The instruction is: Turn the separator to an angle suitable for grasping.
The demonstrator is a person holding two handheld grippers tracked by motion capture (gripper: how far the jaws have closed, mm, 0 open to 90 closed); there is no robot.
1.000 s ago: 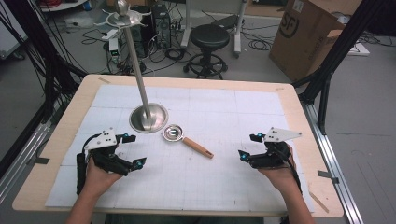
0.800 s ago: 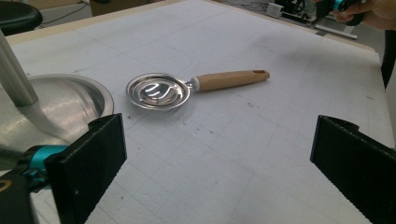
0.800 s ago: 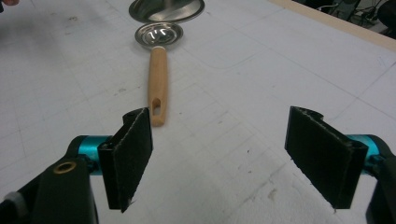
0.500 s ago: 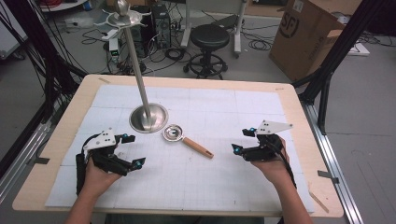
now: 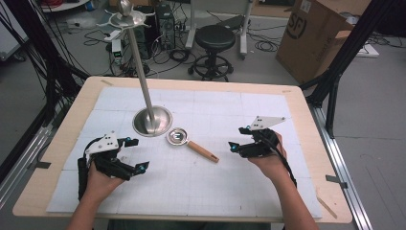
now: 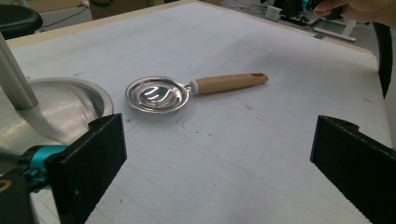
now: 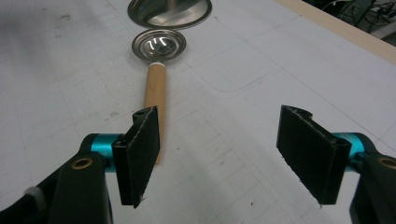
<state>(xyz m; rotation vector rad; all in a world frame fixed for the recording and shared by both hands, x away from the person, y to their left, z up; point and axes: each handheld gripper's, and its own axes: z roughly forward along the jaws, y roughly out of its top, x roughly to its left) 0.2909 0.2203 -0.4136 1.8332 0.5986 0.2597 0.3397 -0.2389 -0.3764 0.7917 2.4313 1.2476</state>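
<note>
Both hand-held grippers empty, right hand-held gripper (image 7: 219,154) closing, near spoon (image 7: 156,70)

High cam overhead; both tool cams low, sharing spoon (image 6: 187,90).

Even overhead light, soft shadows. Glare on spoon bowl (image 6: 157,94) and stand base (image 5: 152,120). Gripper views sharp mid-frame; near jaws slightly soft, possibly out of focus.

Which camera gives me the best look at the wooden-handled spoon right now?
The left gripper view: the spoon lies whole and unobstructed there, steel bowl and wooden handle side-on. In the right gripper view its handle end is hidden behind one jaw. The high view shows it whole but small, beside the stand base.
</note>
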